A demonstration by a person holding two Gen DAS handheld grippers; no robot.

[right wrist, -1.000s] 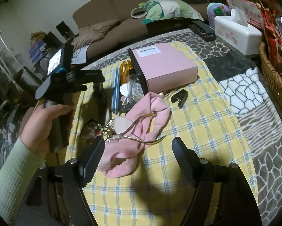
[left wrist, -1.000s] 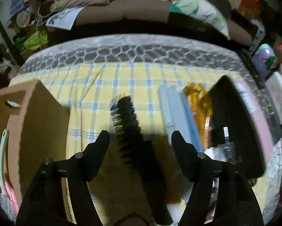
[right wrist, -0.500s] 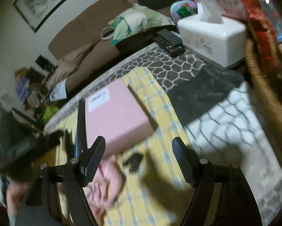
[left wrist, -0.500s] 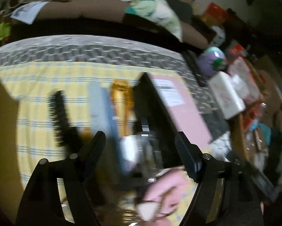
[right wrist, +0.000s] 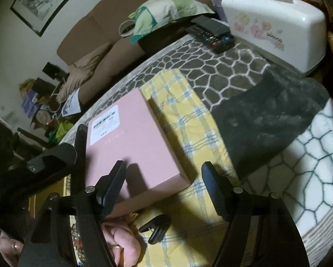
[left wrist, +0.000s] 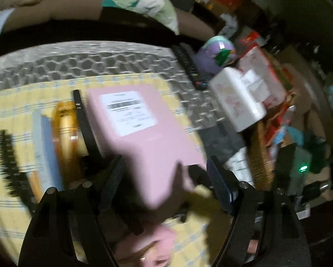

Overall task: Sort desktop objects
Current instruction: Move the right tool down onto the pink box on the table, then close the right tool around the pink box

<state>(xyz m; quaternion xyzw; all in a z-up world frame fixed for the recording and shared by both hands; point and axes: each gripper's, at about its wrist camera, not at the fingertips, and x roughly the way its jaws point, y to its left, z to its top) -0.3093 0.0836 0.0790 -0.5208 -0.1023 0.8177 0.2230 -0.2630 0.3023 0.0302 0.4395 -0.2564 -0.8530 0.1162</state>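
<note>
While both grippers [left wrist: 164, 184] [right wrist: 163, 185] gape wide and empty, the pink box [right wrist: 131, 142] looks rigid, light; pinch its near edges

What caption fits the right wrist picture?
Open right gripper over a pink box on yellow checked cloth, tissue box behind.

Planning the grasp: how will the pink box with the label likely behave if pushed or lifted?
The pink box looks rigid and lies flat on the yellow checked cloth, so it should slide, not roll or tip. It looks wider than either gripper's open jaws, so an edge pinch seems likelier. Weight cannot be told.
</note>
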